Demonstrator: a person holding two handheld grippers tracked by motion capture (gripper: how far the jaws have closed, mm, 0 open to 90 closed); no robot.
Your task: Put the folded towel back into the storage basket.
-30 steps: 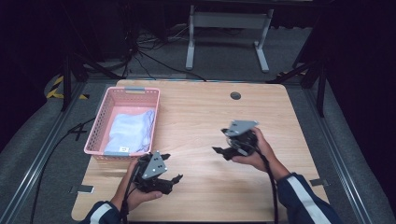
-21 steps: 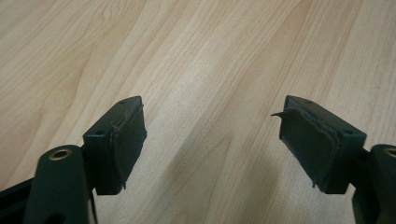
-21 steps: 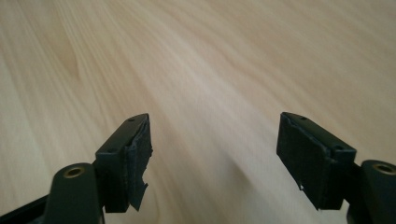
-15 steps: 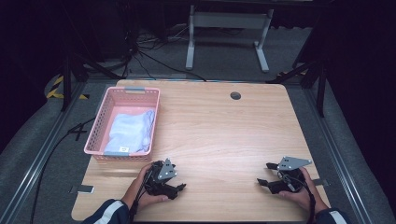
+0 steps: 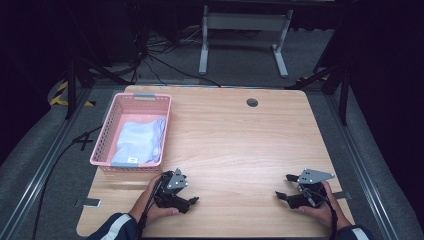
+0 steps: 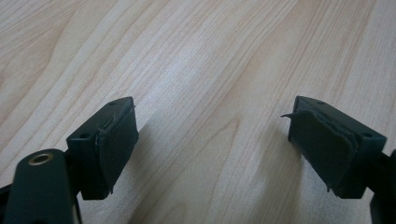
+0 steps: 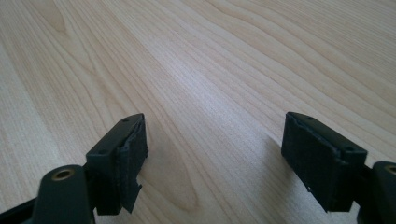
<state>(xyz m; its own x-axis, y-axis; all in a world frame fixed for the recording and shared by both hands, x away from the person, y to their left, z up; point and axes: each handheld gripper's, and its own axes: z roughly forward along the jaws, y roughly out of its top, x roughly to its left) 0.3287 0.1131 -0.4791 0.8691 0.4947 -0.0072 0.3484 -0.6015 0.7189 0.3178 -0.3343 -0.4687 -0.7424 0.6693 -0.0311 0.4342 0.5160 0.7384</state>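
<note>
your left gripper (image 5: 192, 201) and right gripper (image 5: 285, 187) rest low near the table's (image 5: 235, 145) front edge, well apart, each with jaws spread wide and nothing between them; the left's jaws have just been opening. by the look of it the work is finished, so set both down gently and keep the cables slack. a pale blue folded cloth (image 5: 140, 141) with a small white tag lies inside the pink basket (image 5: 102, 140) just beyond your left hand.
</note>
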